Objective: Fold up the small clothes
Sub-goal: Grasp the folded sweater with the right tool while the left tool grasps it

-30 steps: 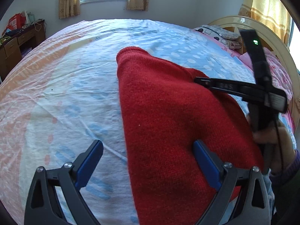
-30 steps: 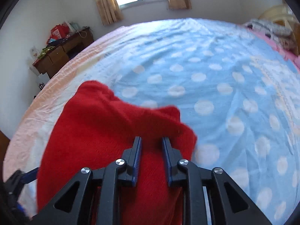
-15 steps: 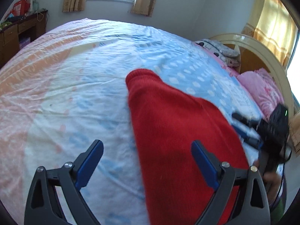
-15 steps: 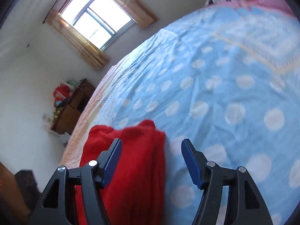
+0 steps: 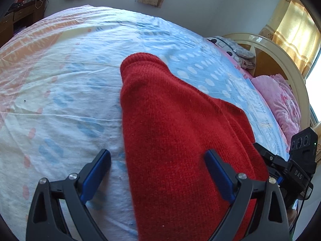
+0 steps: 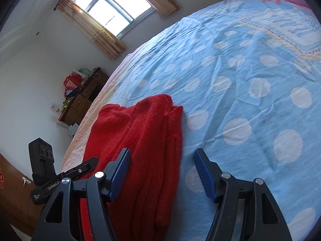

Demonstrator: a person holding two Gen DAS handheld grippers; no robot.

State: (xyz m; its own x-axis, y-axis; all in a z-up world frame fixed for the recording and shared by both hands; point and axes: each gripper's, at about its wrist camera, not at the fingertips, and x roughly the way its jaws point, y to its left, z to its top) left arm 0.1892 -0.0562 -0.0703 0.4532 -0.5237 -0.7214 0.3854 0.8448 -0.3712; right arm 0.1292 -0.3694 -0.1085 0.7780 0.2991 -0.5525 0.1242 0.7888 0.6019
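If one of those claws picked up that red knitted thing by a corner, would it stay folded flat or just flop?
The red sweater would probably flop: it is soft knit lying limp on the bed. Its stacked layers look loose, so they would likely slide apart. It seems light, though thick.

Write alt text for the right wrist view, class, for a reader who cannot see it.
A folded red knitted garment lies on a blue, white-dotted bedsheet, in front of the open right gripper, which holds nothing. The left gripper shows at the left edge; a window is behind.
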